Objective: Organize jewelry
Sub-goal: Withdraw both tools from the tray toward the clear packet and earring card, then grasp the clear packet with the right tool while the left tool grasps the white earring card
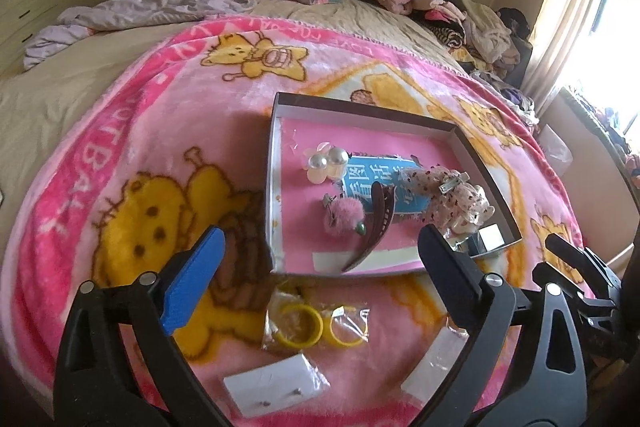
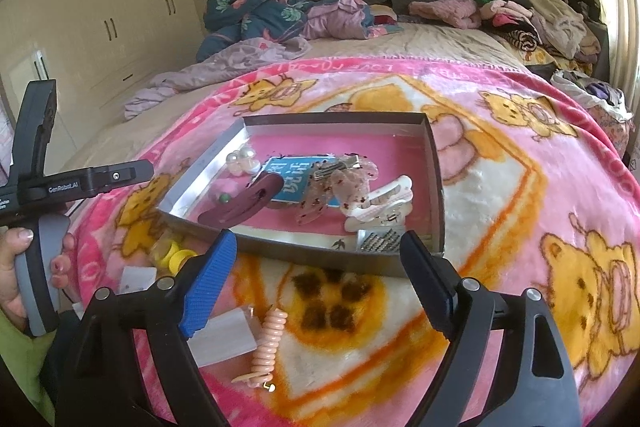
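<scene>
Both tongs hovering wide open and empty over loose jewelry still lying outside the tray.

The left tongs (image 1: 320, 267) are hanging above the bagged yellow rings (image 1: 316, 325), the earring card (image 1: 272, 389) lying nearer still; the right tongs (image 2: 316, 267) are sitting over the coiled peach hair tie (image 2: 266, 345). The cardboard tray (image 2: 438, 187), just ahead of both, is crowded. Risks, in my judgement: slick bag slipping, plush blanket (image 1: 120, 155) snagging fingertips, tray shifting if nudged.

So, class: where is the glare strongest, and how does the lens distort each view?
Left wrist view: the window at the right edge is blown out white, and the box walls bow. Right wrist view: light is softer with only a bright strip at the upper right, and the wardrobe lines curve near the rim.
</scene>
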{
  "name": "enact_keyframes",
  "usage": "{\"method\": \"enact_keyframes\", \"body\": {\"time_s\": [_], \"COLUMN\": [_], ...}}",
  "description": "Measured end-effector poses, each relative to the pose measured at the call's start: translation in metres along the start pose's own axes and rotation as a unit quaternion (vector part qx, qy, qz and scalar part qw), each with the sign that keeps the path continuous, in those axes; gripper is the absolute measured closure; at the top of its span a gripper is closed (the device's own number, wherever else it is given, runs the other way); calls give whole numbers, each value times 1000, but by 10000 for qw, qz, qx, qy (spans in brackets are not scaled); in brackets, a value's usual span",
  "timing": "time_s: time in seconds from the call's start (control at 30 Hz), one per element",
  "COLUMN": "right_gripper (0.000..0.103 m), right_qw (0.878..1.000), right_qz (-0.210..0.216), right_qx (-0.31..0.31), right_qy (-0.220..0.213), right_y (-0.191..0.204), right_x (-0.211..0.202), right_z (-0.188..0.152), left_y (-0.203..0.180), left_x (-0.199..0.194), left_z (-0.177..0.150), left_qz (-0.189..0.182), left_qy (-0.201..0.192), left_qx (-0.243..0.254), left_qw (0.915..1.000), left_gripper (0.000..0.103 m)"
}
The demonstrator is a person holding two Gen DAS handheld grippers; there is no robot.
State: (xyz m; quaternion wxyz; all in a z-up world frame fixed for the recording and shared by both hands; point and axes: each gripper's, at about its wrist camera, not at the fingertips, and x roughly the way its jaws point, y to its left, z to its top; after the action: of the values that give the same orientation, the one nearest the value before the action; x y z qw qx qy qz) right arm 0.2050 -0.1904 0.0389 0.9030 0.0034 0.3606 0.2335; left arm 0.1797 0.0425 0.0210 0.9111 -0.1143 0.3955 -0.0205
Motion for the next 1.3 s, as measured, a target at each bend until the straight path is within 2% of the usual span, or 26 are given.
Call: {"method": "enact_keyframes", "body": {"time_s": [0.4, 1.3], "right_gripper": [18, 18], "right_qw": [9996, 9943], "right_qz": [175, 639], "right_qx": [-204, -689], "right_qy": [129, 509], "right_y": [25, 71], "right_x": [-3, 8], "right_z": [-13, -44], "left_y": [8, 37], "left_x": [-17, -40], "left_z": [-26, -77], "left_qz": [25, 393], "left_qy": [11, 152], "left_qx": [-6, -170], "left_qw": [10000, 9990], "left_gripper": [10, 10]}}
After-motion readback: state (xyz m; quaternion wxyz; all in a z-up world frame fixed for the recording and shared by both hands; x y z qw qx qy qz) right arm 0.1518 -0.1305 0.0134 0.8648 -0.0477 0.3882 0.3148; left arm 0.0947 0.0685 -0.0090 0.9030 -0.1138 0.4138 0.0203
